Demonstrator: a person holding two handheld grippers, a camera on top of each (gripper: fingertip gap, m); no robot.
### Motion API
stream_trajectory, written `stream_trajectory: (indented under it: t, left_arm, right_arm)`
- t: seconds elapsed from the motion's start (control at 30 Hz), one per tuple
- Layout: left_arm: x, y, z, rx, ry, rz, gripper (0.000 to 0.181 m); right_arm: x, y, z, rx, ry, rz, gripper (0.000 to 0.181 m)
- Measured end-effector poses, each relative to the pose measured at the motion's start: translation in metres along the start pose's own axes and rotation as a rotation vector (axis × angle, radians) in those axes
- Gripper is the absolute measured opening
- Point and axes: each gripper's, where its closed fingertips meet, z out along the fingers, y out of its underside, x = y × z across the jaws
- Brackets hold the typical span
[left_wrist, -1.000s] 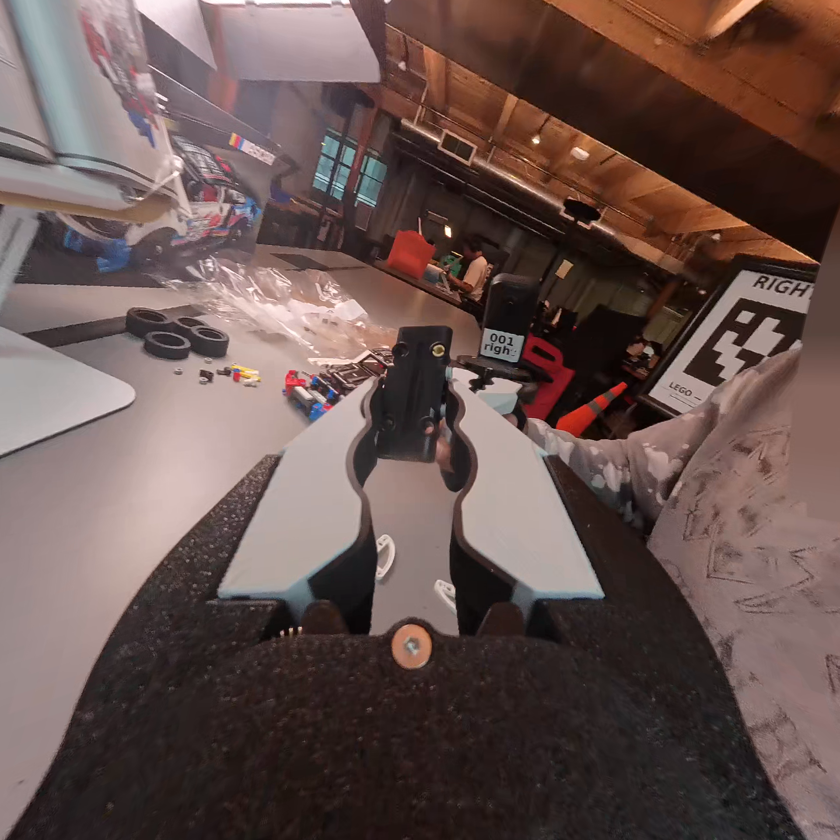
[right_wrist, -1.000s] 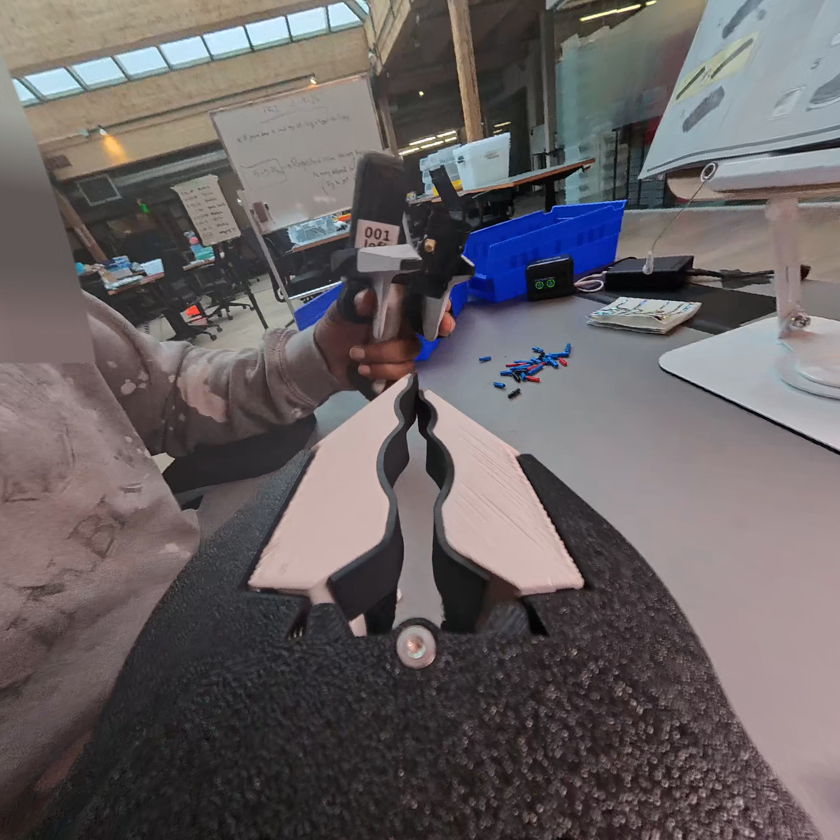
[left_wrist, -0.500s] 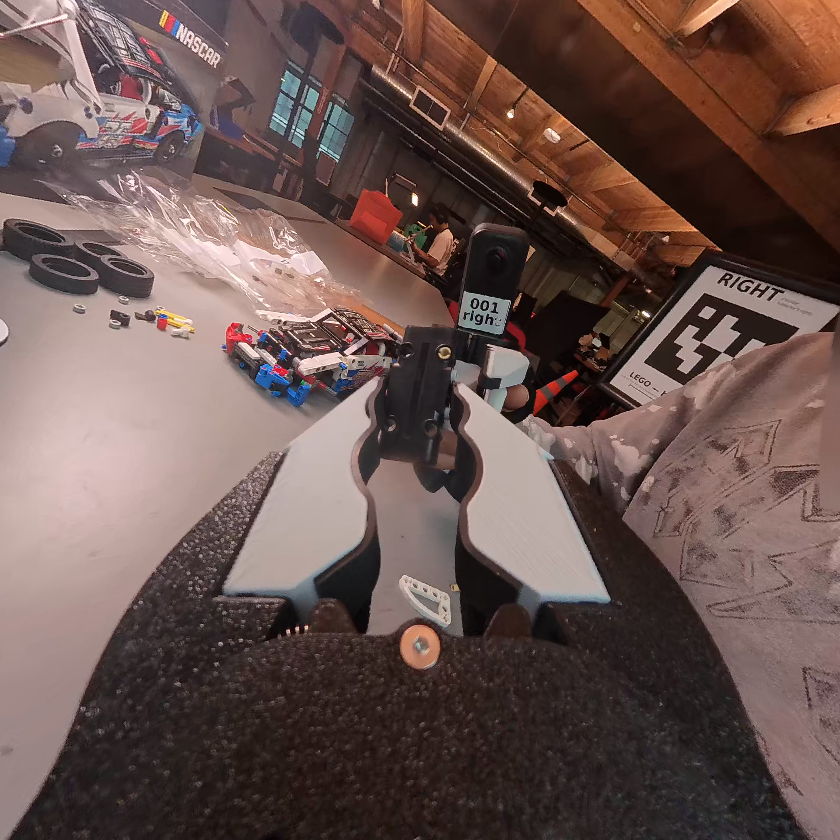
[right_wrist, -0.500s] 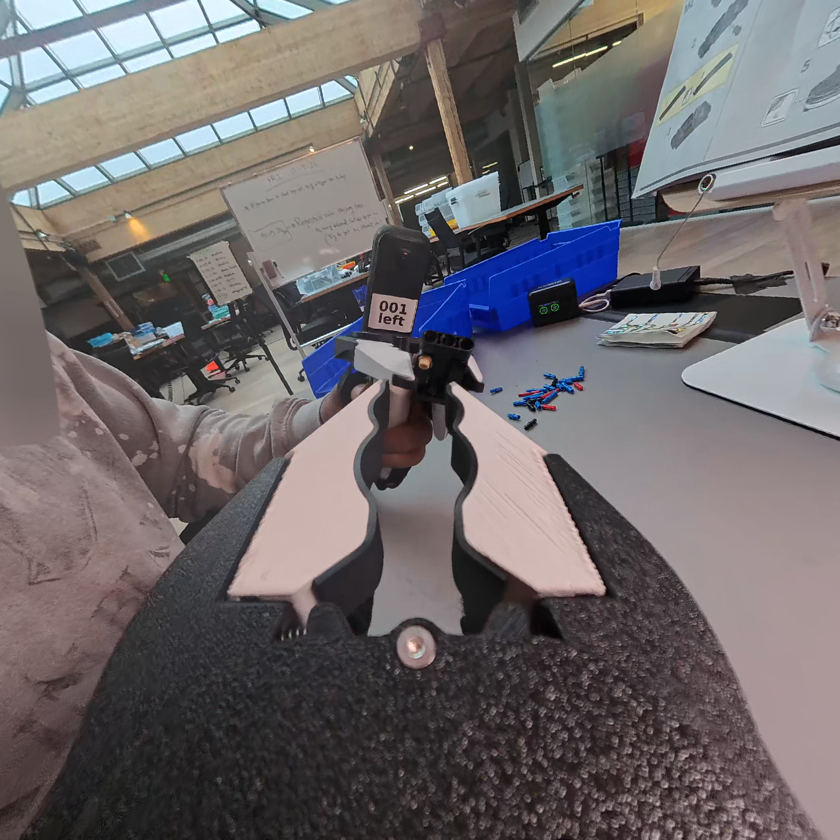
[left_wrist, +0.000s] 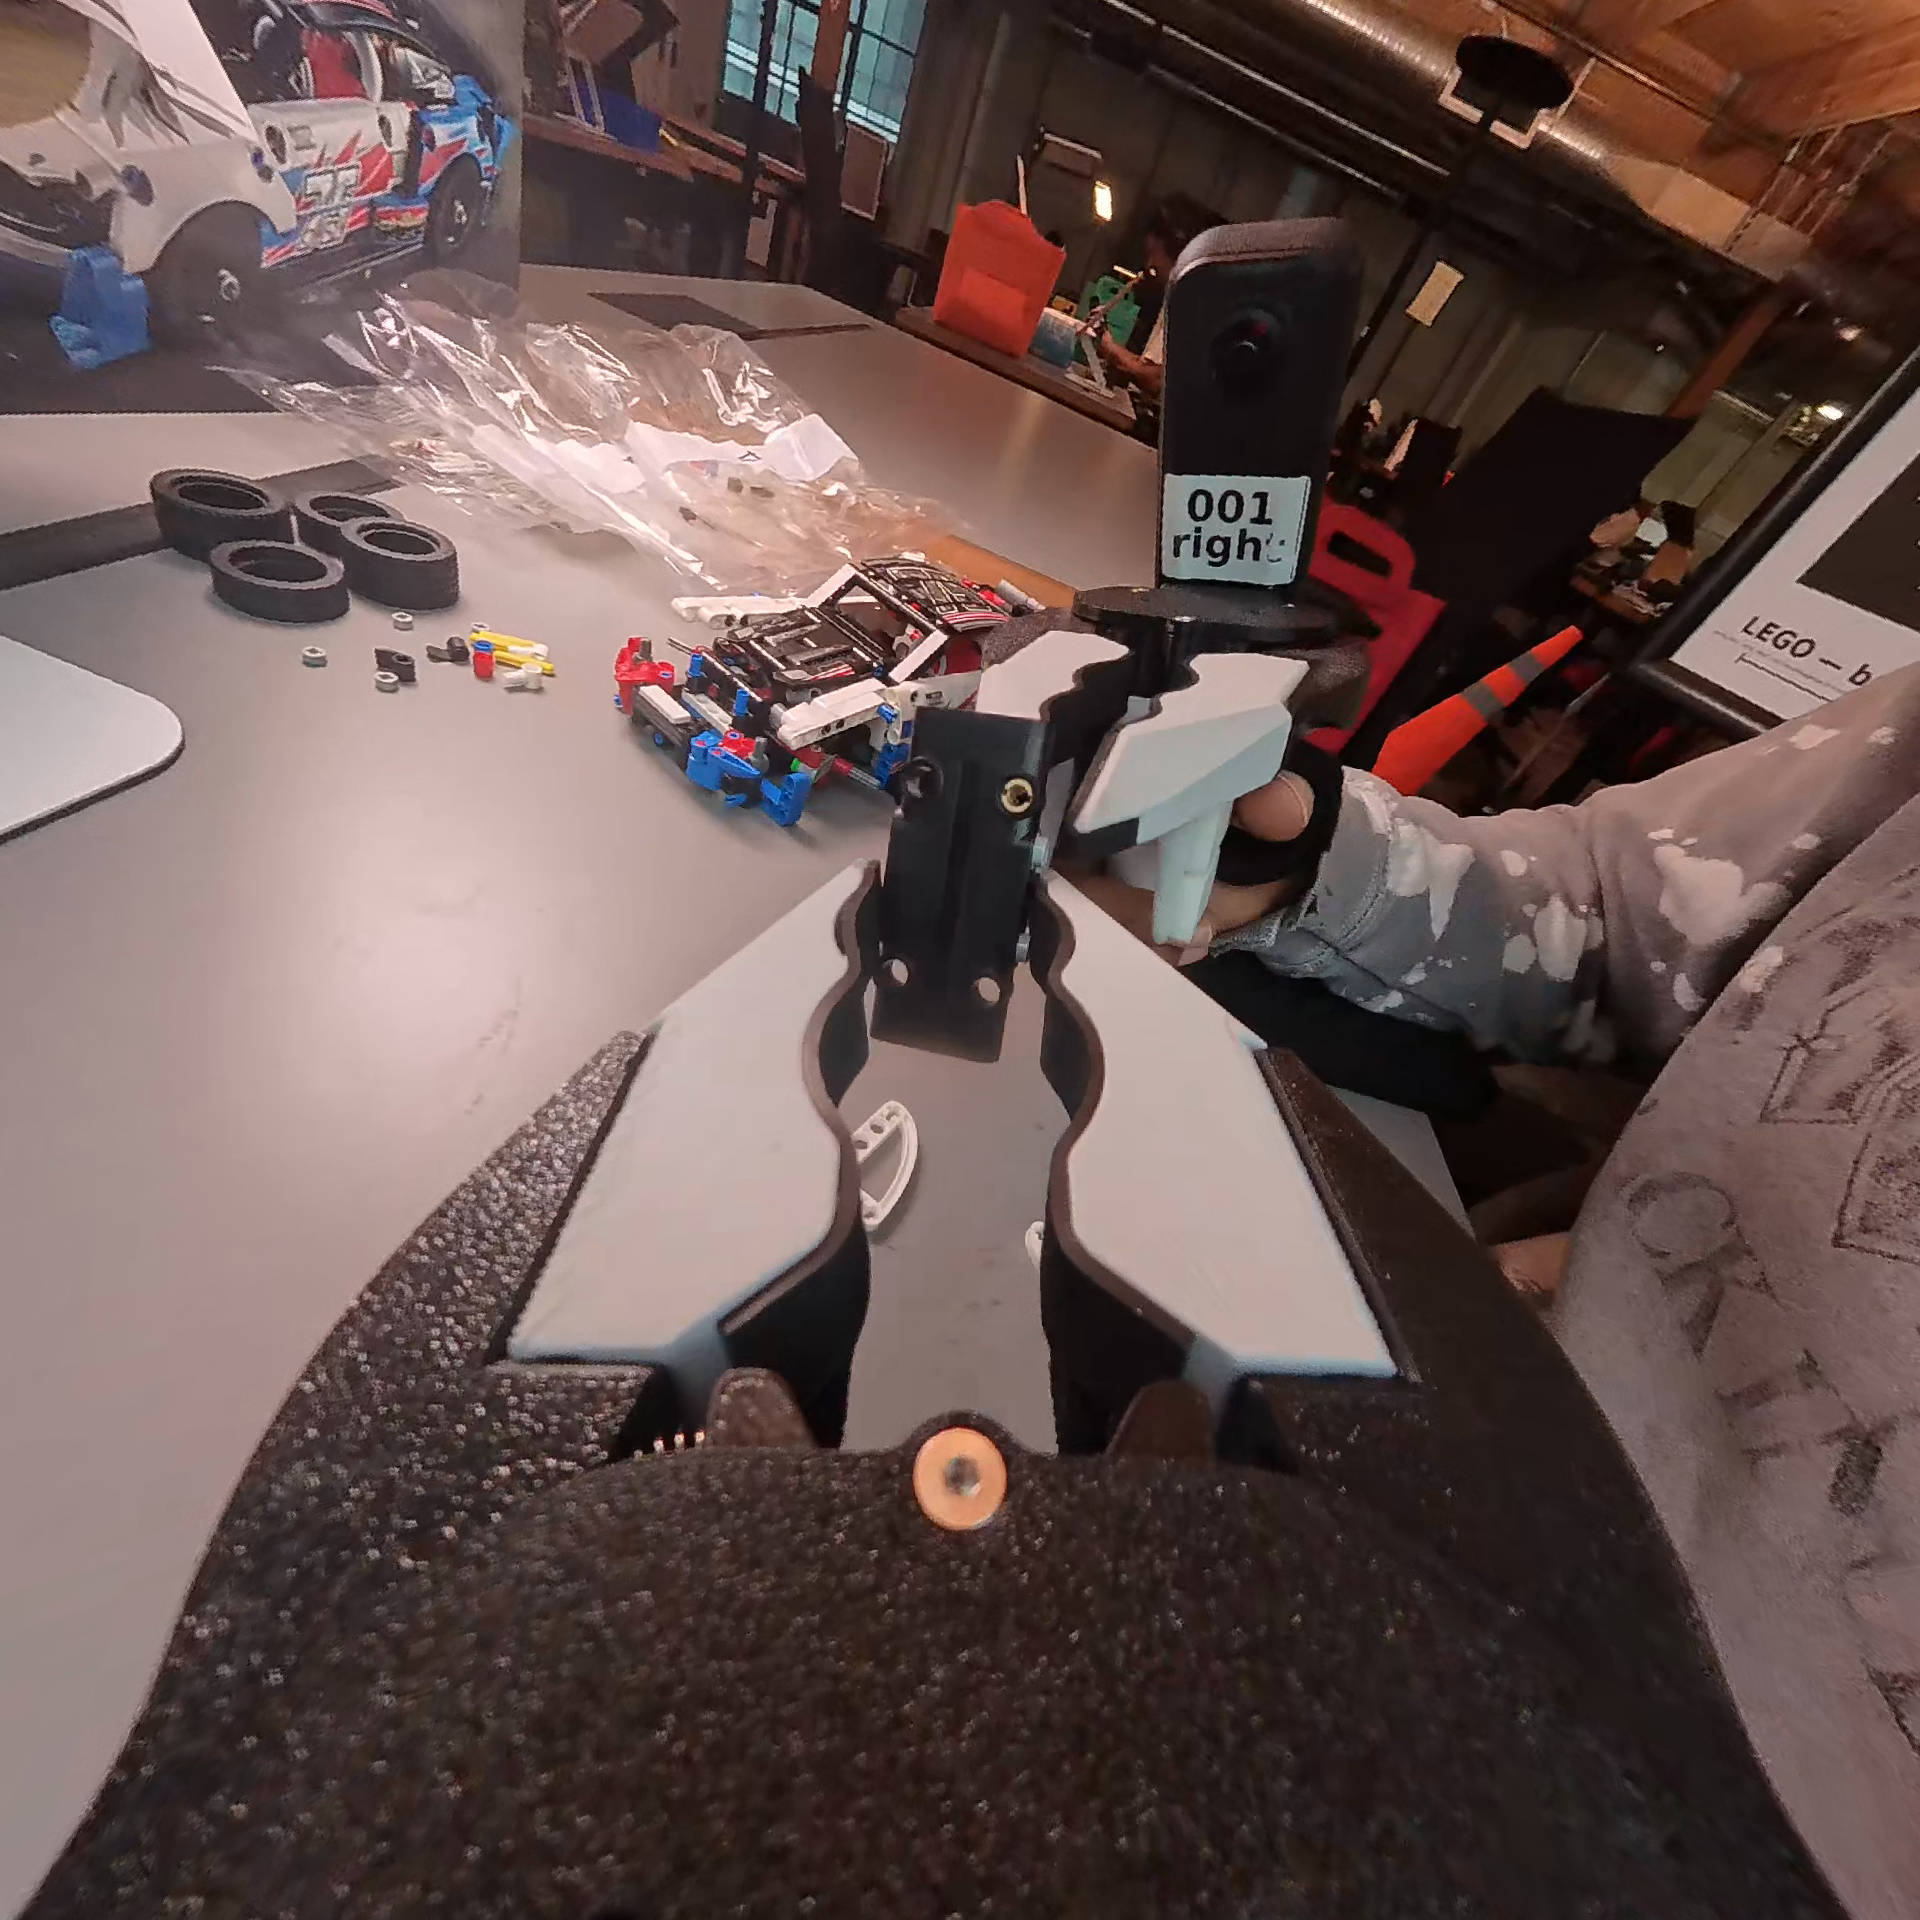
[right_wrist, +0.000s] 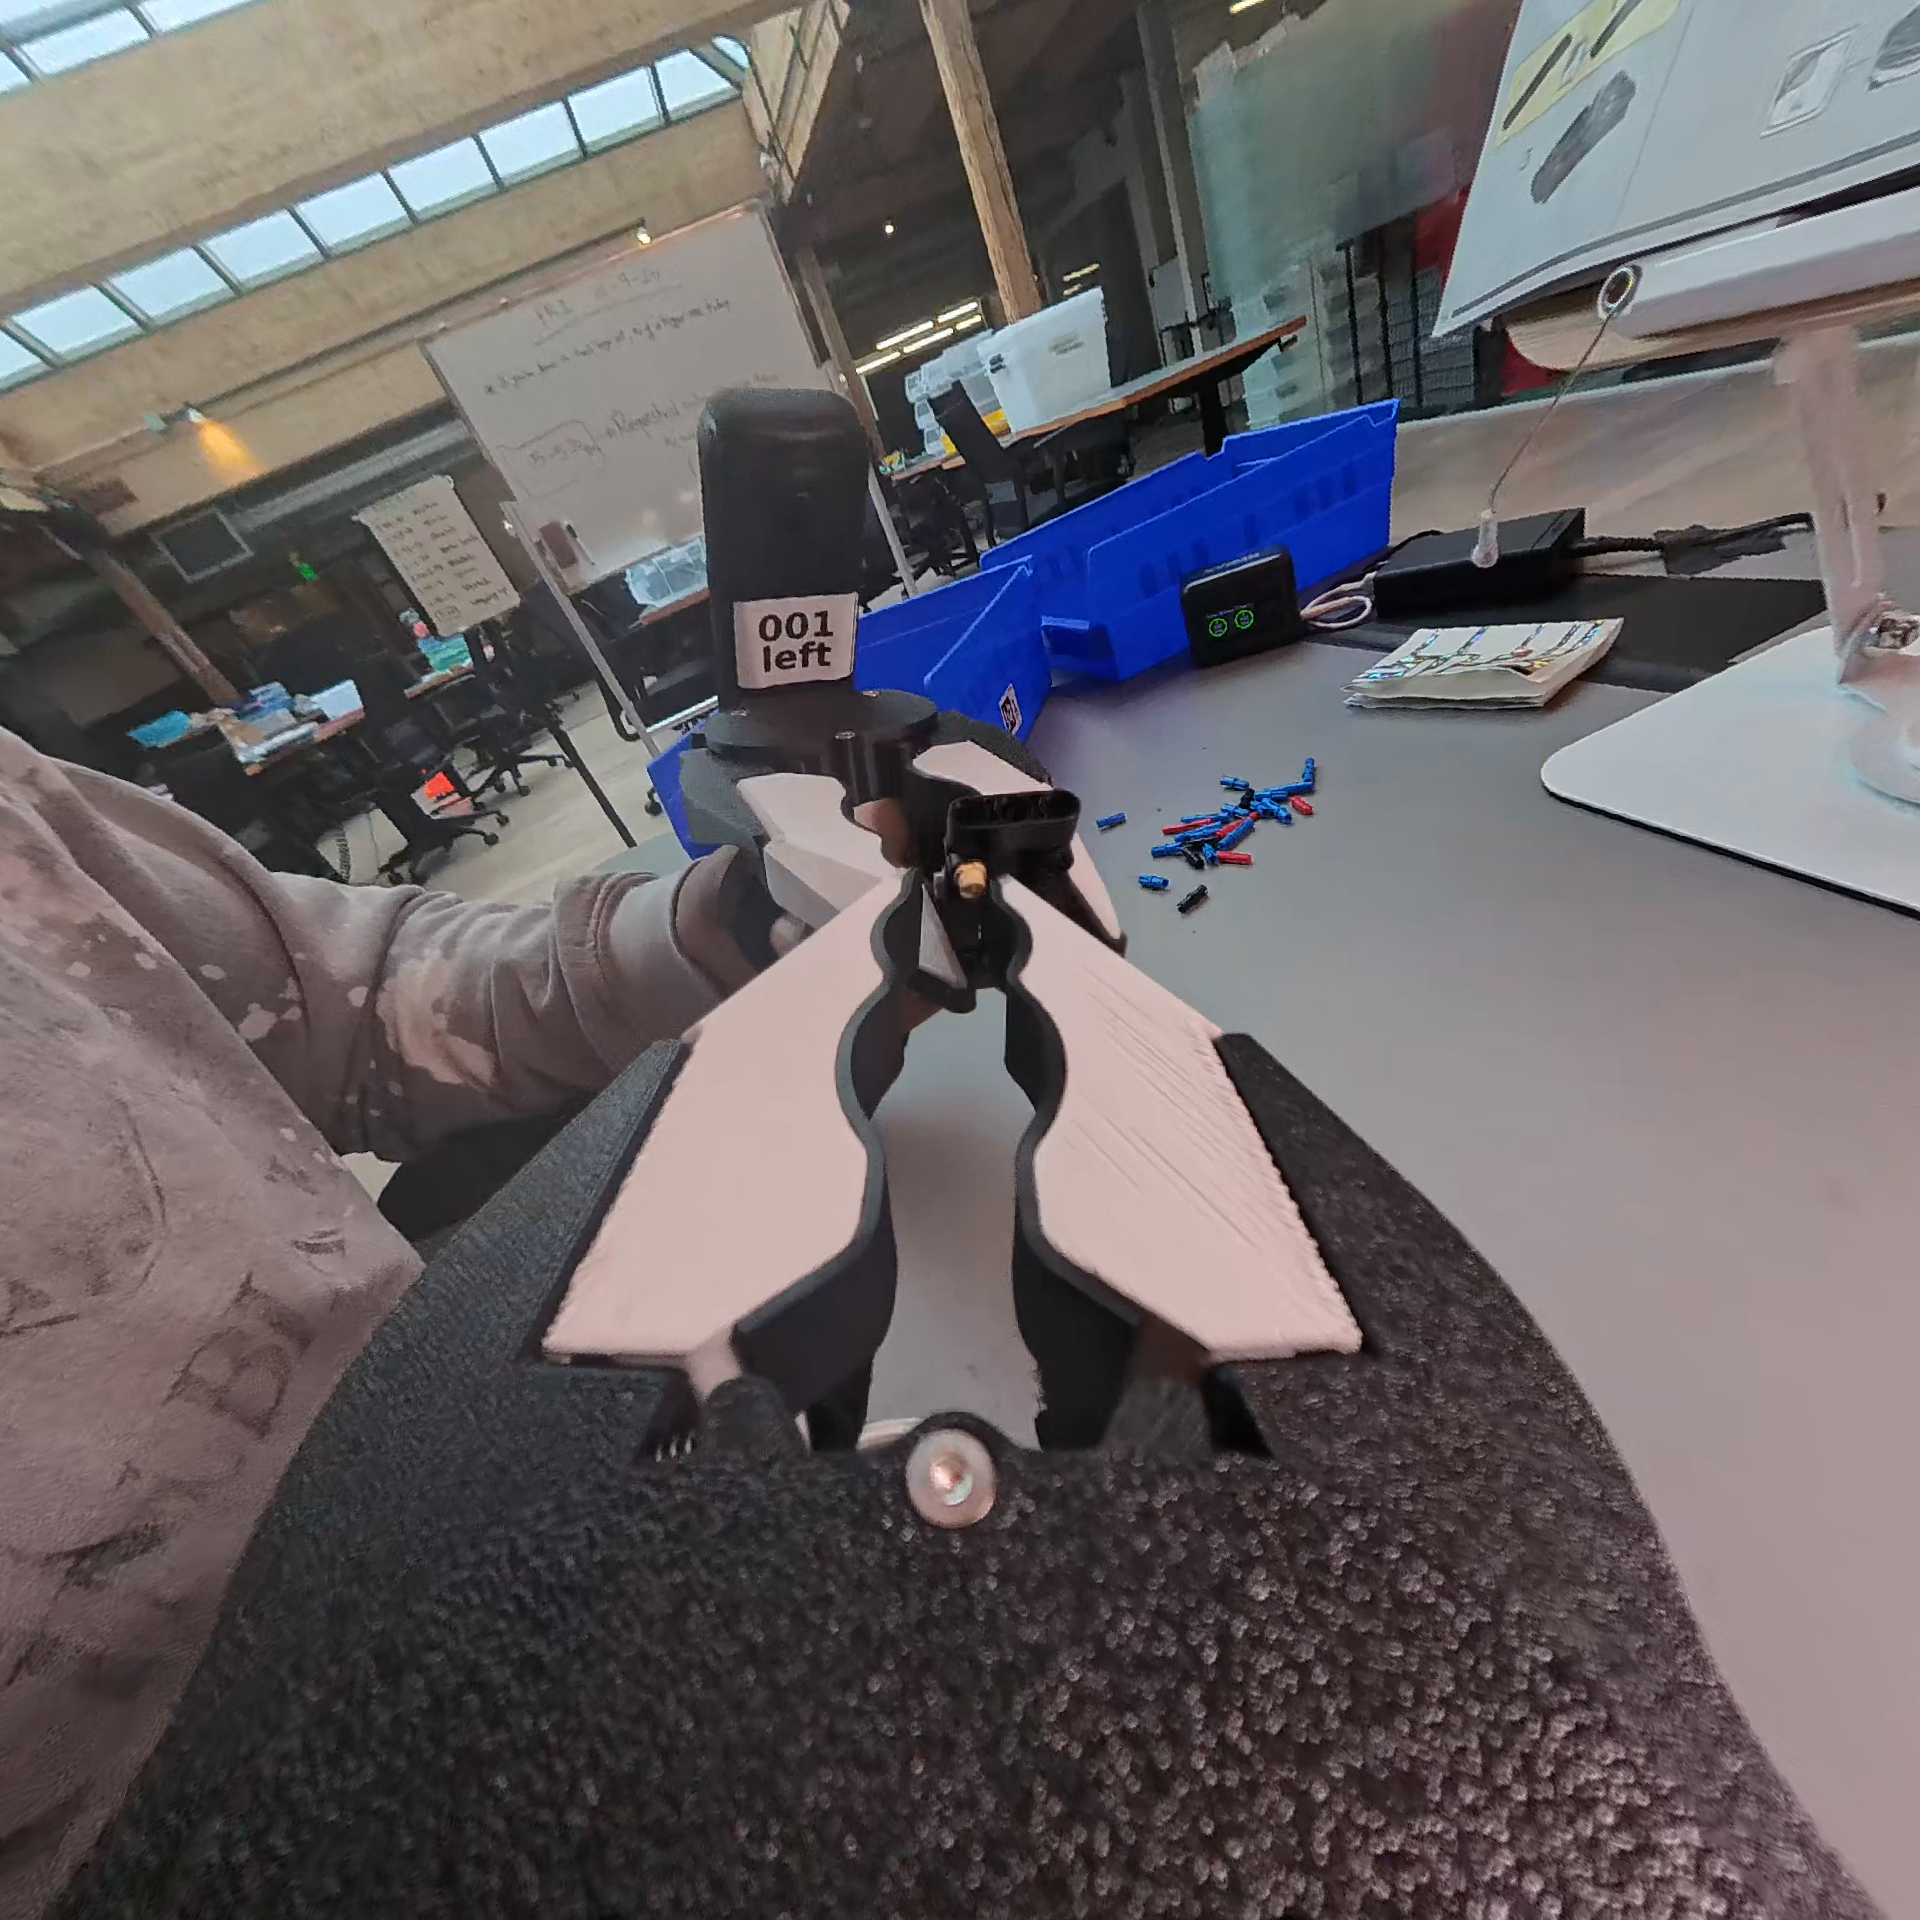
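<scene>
My left gripper (left_wrist: 951, 925) pinches 1 black brick assembly (left_wrist: 954, 883) w/ a tan pin, held above the grey table (left_wrist: 312, 935). My right gripper (right_wrist: 961, 914) is closed on the same piece from the opposite side. Behind: 4 black tires (left_wrist: 301, 540), 1 part-built toy car (left_wrist: 821, 675), 1 clear bag (left_wrist: 582, 436), 1 pile of blue/red pins (right_wrist: 1236, 816), 2 blue bins (right_wrist: 1164, 571).

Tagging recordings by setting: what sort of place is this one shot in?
Probably a shared workshop or lab in a converted industrial hall: a grey worktable with a part-built toy brick car, blue parts bins, and a whiteboard before further desks under timber beams.
</scene>
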Motion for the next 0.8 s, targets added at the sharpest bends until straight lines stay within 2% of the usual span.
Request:
stream_trajectory:
  t: [0.13, 0.2, 0.3, 0.4, 0.5, 0.53, 0.57, 0.8]
  left_arm:
    - [0.007, 0.002, -0.002, -0.013, 0.078, -0.065, 0.026]
    - [0.018, 0.004, -0.004, -0.017, 0.199, -0.154, 0.027]
    - [0.045, 0.008, -0.008, -0.043, 0.425, -0.274, 0.027]
    - [0.062, 0.013, -0.007, -0.073, 0.532, -0.329, 0.026]
    - [0.075, 0.018, -0.008, -0.108, 0.6, -0.344, 0.026]
    - [0.075, 0.017, -0.008, -0.108, 0.601, -0.346, 0.026]
    - [0.072, 0.017, -0.007, -0.104, 0.577, -0.343, 0.024]
    - [0.032, 0.022, 0.003, -0.111, 0.265, -0.192, 0.016]
  right_arm:
    - [0.005, -0.008, -0.007, 0.03, 0.005, 0.002, 0.019]
    - [0.004, -0.012, -0.014, 0.032, -0.028, -0.021, 0.033]
    - [-0.007, -0.008, -0.02, 0.014, -0.158, 0.008, 0.041]
    - [-0.03, 0.004, -0.02, -0.035, -0.315, 0.036, 0.03]
    - [-0.043, 0.009, -0.017, -0.051, -0.363, 0.006, 0.018]
    - [-0.043, 0.009, -0.018, -0.055, -0.367, 0.012, 0.018]
    - [-0.038, 0.009, -0.018, -0.054, -0.344, 0.028, 0.009]
    - [0.0, 0.007, -0.013, -0.037, -0.13, 0.112, 0.008]
